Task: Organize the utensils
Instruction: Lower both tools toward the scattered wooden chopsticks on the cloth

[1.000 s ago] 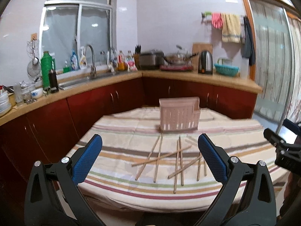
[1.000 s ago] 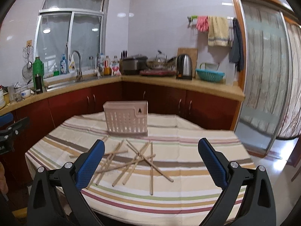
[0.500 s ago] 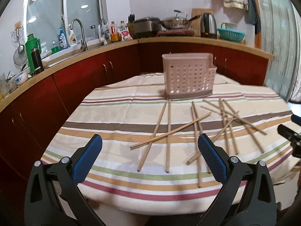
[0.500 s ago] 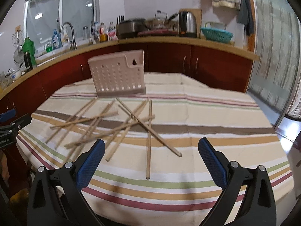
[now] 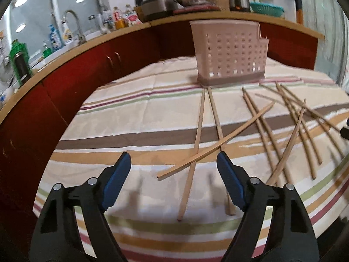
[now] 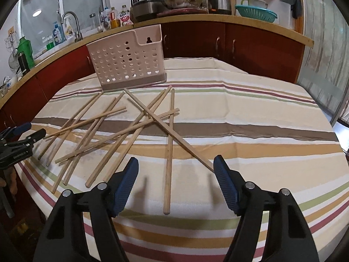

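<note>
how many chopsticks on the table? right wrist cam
10, as best I can count: one straight chopstick nearest the camera, one long diagonal crossing it, eight in the crossed pile left of those. Overlaps may hide another.

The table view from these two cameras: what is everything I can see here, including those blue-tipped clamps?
chopsticks: about ten (they overlap), pale wood, scattered on the tablecloth in front of the holder
utensil holder: one, pinkish-white, perforated, upright at the table's far side
tablecloth: one, cream with coloured stripes, covering the table
kettle: one, steel, on the counter
colander: one, teal, right of the kettle
tap: one, metal, under the window
left gripper: black, blue pads, open, jaws just been closing, gripping nothing
right gripper: the same, over the nearest chopsticks
</note>
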{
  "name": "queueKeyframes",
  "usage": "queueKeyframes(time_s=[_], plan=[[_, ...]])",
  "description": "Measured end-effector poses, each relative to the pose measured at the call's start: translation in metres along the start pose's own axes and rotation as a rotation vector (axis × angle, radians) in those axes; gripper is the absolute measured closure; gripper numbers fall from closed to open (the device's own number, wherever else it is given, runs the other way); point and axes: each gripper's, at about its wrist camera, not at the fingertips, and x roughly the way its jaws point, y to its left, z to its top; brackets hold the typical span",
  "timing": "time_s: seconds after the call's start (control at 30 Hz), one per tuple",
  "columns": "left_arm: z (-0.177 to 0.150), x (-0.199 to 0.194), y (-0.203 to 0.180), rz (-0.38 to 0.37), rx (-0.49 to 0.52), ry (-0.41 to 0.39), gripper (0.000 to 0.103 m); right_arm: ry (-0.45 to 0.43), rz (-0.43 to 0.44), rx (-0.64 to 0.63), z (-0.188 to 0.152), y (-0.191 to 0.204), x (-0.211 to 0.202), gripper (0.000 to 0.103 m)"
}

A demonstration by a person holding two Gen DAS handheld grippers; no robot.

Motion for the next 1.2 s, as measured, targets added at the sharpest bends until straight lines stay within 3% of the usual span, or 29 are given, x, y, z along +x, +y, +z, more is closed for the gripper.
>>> queueKeyframes(time_s=[0.53, 0.87, 1.03, 1.2], plan=[[-0.001, 0.033, 0.004, -0.072, 0.073, 0.059, 0.025, 0.023, 0.017, 0.005, 0.009, 0.004, 0.011, 0.034], [-0.011, 0.024, 0.008, -0.047, 0.06, 0.07, 0.025, 0.013, 0.022, 0.01, 0.01, 0.004, 0.009, 0.034], [-0.012, 0.029, 0.016, -0.065, 0.044, 0.075, 0.036, 0.008, 0.026, 0.004, 0.009, 0.006, 0.006, 0.034], [-0.01, 0.031, 0.022, -0.069, 0.05, 0.072, 0.037, 0.003, 0.024, 0.01, 0.012, 0.006, 0.005, 0.034]])
